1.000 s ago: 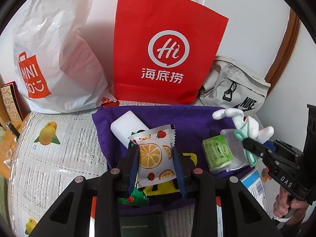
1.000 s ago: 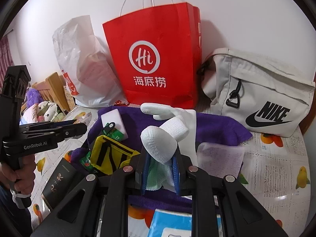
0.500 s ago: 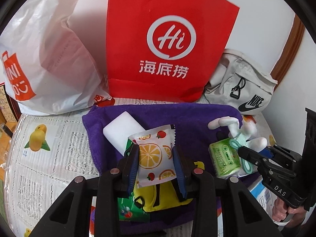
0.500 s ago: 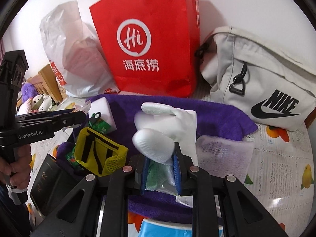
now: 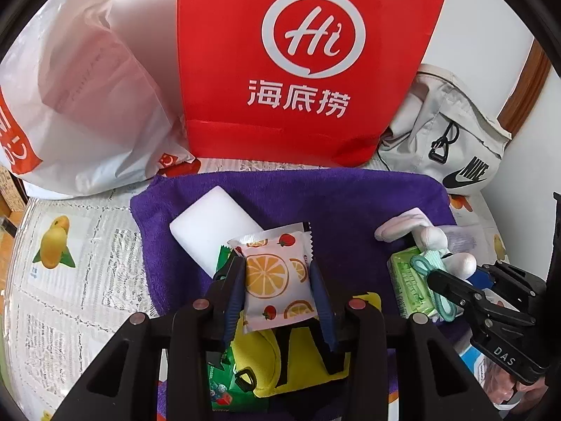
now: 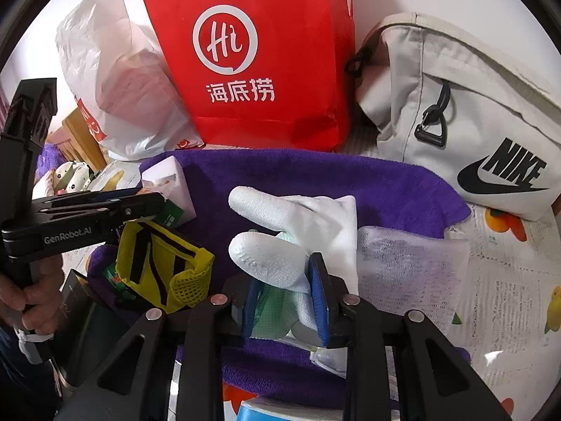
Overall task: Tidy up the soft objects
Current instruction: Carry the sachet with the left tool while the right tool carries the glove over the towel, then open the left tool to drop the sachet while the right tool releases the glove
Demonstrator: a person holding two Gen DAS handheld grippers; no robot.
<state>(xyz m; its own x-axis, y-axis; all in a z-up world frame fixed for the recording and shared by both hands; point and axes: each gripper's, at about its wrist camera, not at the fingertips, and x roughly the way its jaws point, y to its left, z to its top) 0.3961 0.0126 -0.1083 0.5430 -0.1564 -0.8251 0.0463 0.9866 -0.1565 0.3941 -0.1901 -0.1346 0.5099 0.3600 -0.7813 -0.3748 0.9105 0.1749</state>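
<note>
My left gripper point(image 5: 277, 273) is shut on a white fruit-print packet point(image 5: 275, 280) and holds it above the purple towel point(image 5: 350, 207). My right gripper point(image 6: 285, 280) is shut on a white glove with a green cuff point(image 6: 298, 228) over the same towel point(image 6: 315, 175); it shows at the right of the left wrist view point(image 5: 441, 280). A white sponge block point(image 5: 214, 228), a yellow pouch point(image 5: 277, 354) and a green packet point(image 5: 413, 280) lie on the towel.
A red paper bag point(image 5: 301, 63), a white plastic bag point(image 5: 80, 105) and a grey Nike bag point(image 6: 466, 119) stand against the wall behind the towel. A clear sachet point(image 6: 406, 263) lies at the towel's right edge. The tablecloth point(image 5: 70, 280) has fruit prints.
Both grippers have moved forward towards the bags at the wall, each still holding its item; the red bag looms larger in both views.
</note>
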